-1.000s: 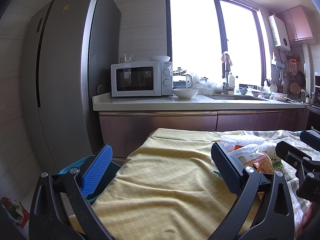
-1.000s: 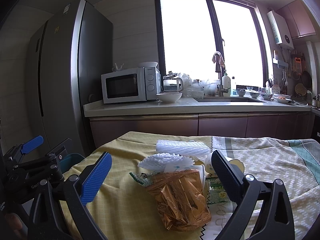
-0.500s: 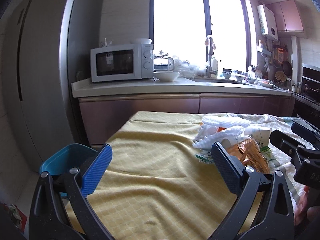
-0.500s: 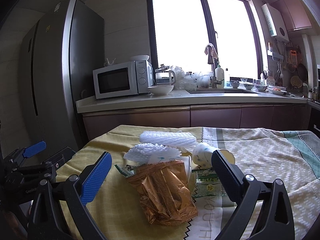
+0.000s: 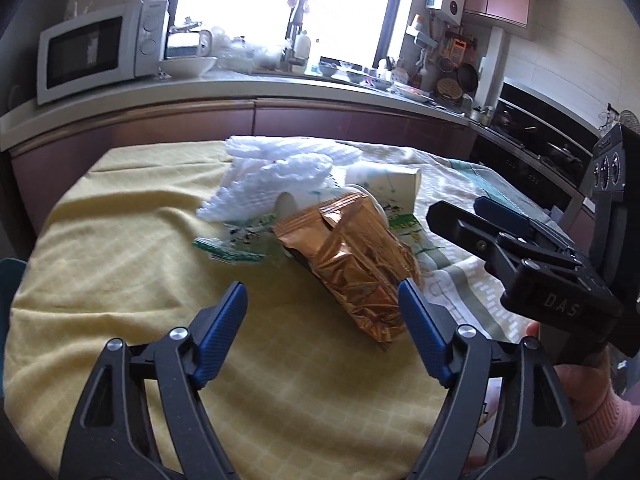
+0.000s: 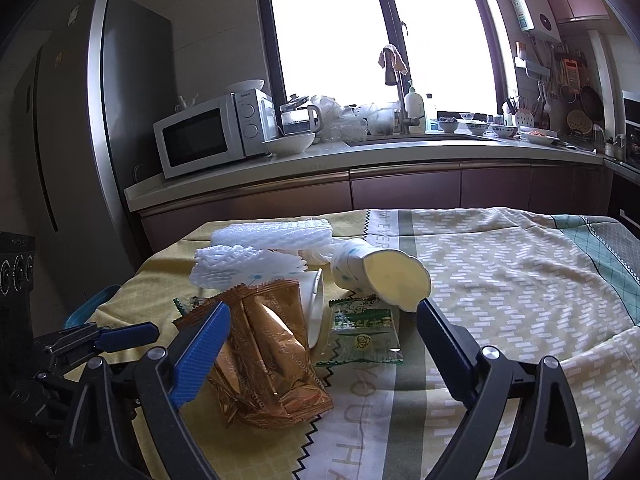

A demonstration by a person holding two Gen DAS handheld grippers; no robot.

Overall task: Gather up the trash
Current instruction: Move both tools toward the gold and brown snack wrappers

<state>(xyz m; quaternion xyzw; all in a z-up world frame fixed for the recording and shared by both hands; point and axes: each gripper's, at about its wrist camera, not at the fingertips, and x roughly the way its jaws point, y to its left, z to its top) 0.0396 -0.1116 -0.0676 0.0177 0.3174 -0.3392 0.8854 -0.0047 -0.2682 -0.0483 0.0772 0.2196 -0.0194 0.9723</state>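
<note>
The trash lay in one heap near the middle of the cloth-covered table (image 6: 500,280). On top at the front was a crumpled copper foil snack bag (image 5: 352,264), its print upside down and too small to read in the right wrist view. It hid most of a white cup (image 6: 314,312) lying on its side beneath it, only the rim and part of the wall showing. Behind it, two pieces of white foam netting (image 5: 280,172) were piled together; where one ended and the other began was hard to tell. A paper cup (image 6: 376,276) with a faint blue-green pattern lay tipped over beside the netting, its squashed mouth facing the camera. A flat green and white wrapper (image 6: 362,336) rested on the cloth just in front of that cup, and another green-printed wrapper (image 5: 236,246) poked out from under the foil bag on the far side, blurred.

The left gripper (image 5: 322,316) hovered just short of the foil bag, jaws fairly wide and closing, with only yellow cloth between them; the bag's near end lay beside the right pad. The right gripper (image 6: 320,334) was also wide and closing, the foil bag's edge behind its left pad, the green wrapper between the pads, nothing pressed. A hand (image 5: 576,384) in a pink sleeve held it, mostly cut off by the frame edge.

Beyond the table stood a counter with a microwave (image 6: 212,136).
</note>
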